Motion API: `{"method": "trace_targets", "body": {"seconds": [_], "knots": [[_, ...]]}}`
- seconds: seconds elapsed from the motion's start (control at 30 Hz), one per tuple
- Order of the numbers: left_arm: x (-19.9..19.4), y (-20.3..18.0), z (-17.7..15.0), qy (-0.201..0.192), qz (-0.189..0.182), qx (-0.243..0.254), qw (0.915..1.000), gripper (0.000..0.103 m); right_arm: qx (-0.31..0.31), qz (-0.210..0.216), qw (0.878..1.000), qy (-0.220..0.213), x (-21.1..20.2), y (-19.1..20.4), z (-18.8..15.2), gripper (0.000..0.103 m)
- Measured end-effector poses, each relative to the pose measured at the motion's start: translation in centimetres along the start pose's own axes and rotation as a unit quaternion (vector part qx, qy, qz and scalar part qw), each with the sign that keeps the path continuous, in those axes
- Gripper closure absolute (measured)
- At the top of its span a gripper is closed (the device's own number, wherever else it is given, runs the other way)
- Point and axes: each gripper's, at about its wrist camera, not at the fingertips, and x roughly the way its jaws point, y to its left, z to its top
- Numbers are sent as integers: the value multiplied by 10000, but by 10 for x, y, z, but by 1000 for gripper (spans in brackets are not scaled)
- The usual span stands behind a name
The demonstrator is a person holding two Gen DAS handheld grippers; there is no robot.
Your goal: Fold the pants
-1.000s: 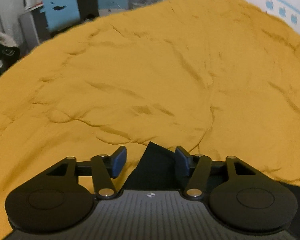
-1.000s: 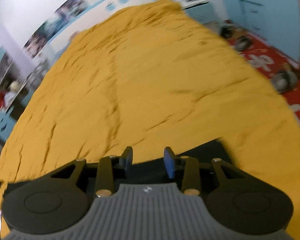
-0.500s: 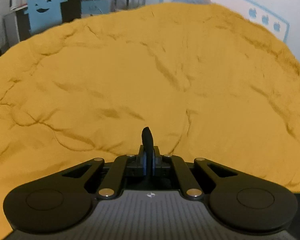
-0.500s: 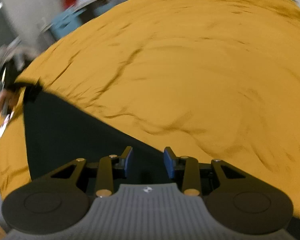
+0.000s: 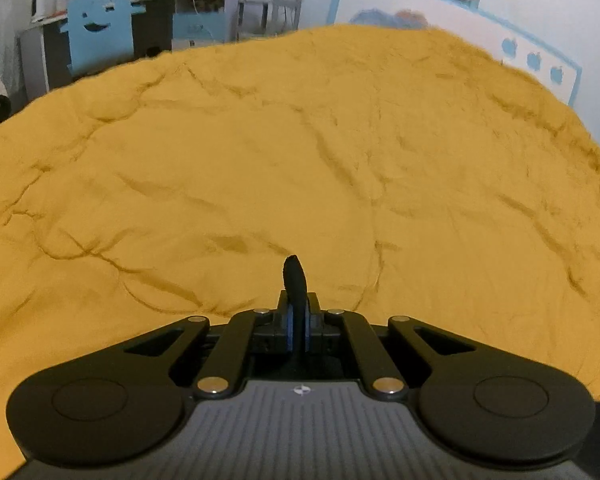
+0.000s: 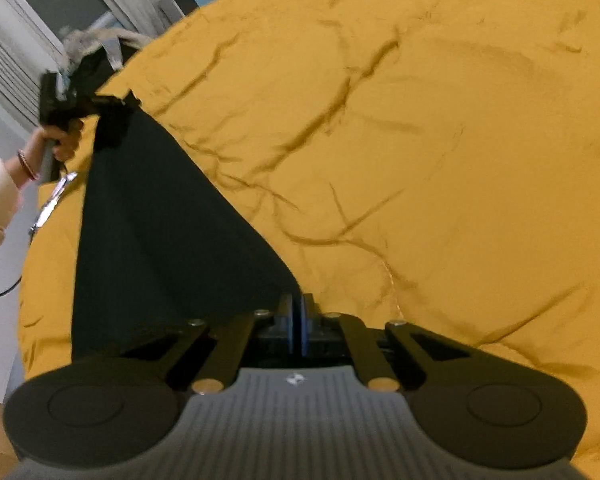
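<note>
Both tools clenching dark pants (image 6: 152, 240): left tool (image 5: 296, 320) and right tool (image 6: 297, 320) pinching thin edges near the bed's (image 5: 340, 160) near edge; risking fabric slipping free.

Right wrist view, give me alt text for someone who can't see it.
The right gripper pinches one corner of dark pants spread on a yellow bedcover; at upper left, the left gripper holds another corner.

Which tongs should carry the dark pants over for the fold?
Probably both: left tongs and right tongs each pinch an edge of the dark fabric pants on the wrinkled yellow bedspread.
</note>
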Motion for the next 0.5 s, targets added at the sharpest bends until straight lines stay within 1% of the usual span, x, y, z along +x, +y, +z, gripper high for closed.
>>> {"method": "trace_targets", "body": {"seconds": [0.07, 0.13, 0.17, 0.2, 0.27, 0.3, 0.33, 0.37, 0.4, 0.43, 0.47, 0.5], "knots": [[-1, 1, 0, -110, 30, -99, 9999, 99, -238, -31, 9992, -311, -15, 7, -2, 103], [9, -1, -2, -44, 187, -64, 9998, 99, -114, -103, 9984, -549, -23, 4, -1, 103], [15, -2, -4, -21, 277, -62, 9996, 98, -29, -202, 9979, -608, -22, 1, -1, 103], [21, -3, -5, 24, 349, -90, 9993, 98, 9, -276, 9978, -607, -16, 0, -1, 103], [32, -4, -7, 233, 393, -177, 9988, 97, 92, -318, 9984, -457, -3, -1, -1, 103], [36, -4, -8, 294, 493, -196, 9982, 89, 109, -399, 9984, -377, 5, 0, -3, 103], [36, -4, -7, 265, 658, -254, 9972, 82, 149, -443, 9982, -377, 10, 0, -5, 103], [32, -4, -5, 199, 731, -300, 9967, 70, 250, -472, 9977, -425, 12, 0, -6, 101], [27, -3, -3, 149, 757, -334, 9965, 64, 382, -520, 9967, -494, 11, 0, -6, 90], [20, -2, 0, 95, 745, -371, 9965, 62, 455, -630, 9951, -614, 8, 2, -7, 86], [11, 1, 3, 23, 724, -418, 9965, 60, 449, -717, 9938, -726, 4, 4, -9, 77], [2, 3, 7, -5, 722, -488, 9962, 56, 475, -787, 9923, -830, -1, 8, -11, 74]]}}
